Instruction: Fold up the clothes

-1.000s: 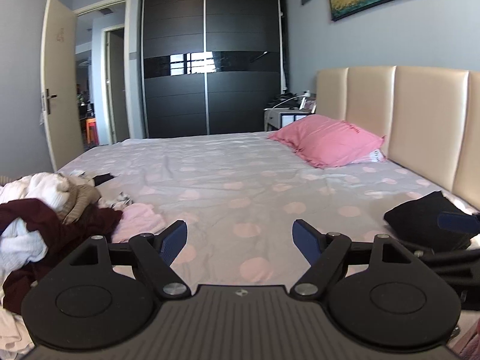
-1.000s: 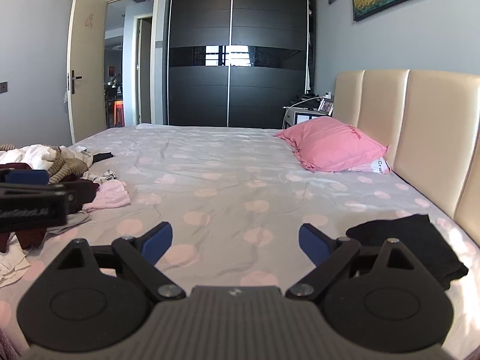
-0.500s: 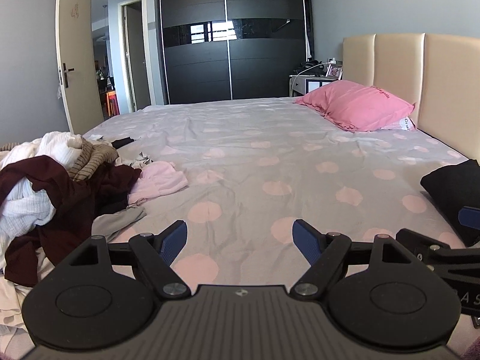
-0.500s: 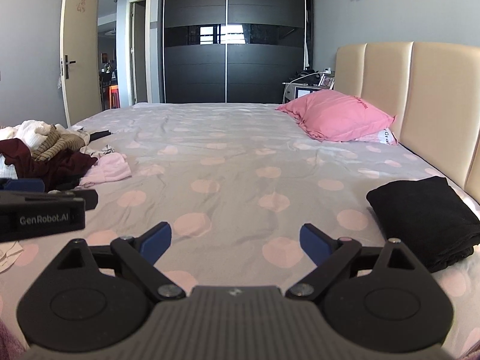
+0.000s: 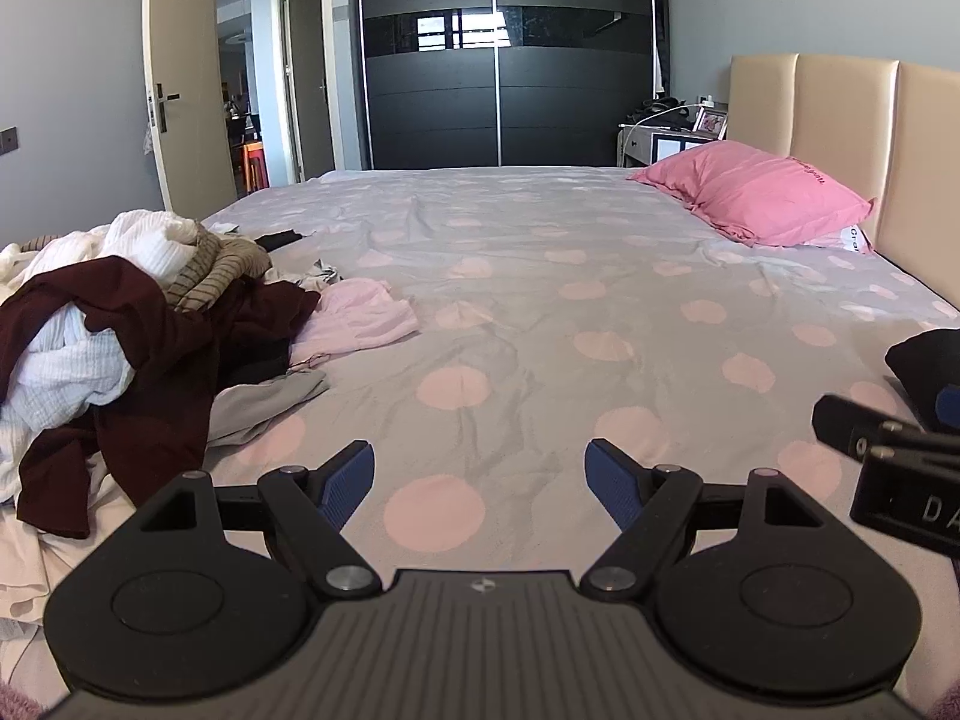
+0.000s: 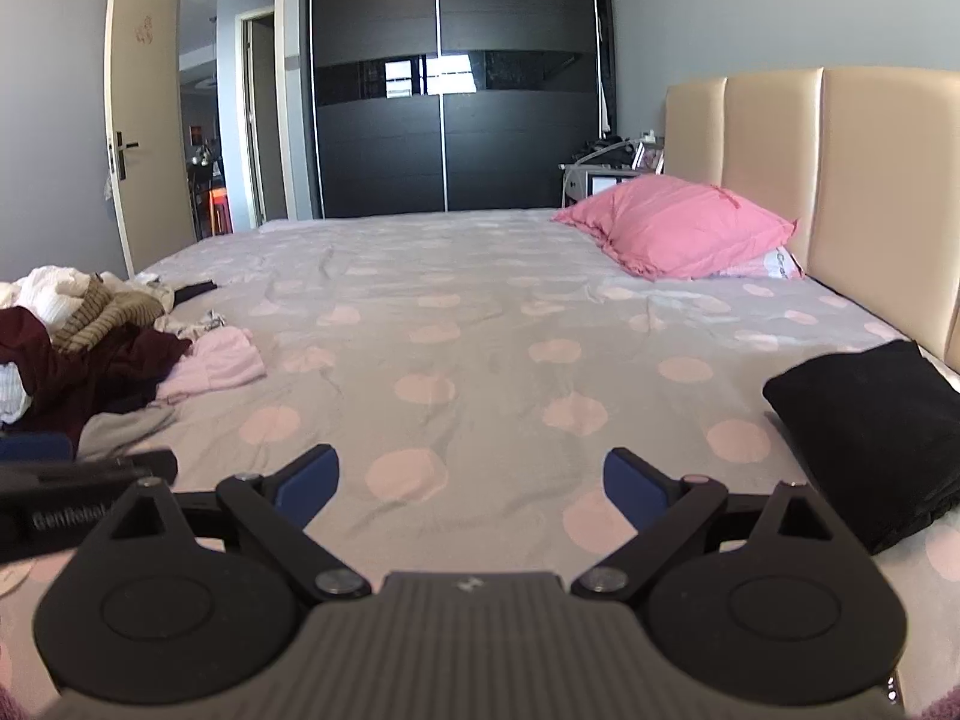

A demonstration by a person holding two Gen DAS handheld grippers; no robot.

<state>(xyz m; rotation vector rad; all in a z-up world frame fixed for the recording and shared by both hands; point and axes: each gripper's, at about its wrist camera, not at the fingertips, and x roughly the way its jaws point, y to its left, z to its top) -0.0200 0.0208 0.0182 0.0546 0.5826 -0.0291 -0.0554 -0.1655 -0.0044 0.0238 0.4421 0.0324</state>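
Observation:
A heap of unfolded clothes lies on the left of the bed: maroon, white, tan striped and pale pink pieces, with a grey one at its near edge. The same heap shows at left in the right wrist view. A folded black garment rests at right near the headboard. My left gripper hangs open over the bare sheet, nothing between its blue pads. My right gripper is open too, with the black garment to its right. Each gripper shows at the edge of the other's view.
The bed has a grey sheet with pink dots. A pink pillow lies against the beige headboard. A dark sliding wardrobe stands behind the bed, an open door at left, a bedside table at right.
Both grippers have tilted downward and drawn nearer the sheet, so the clothes heap and black garment appear larger and higher. Both stayed open and empty.

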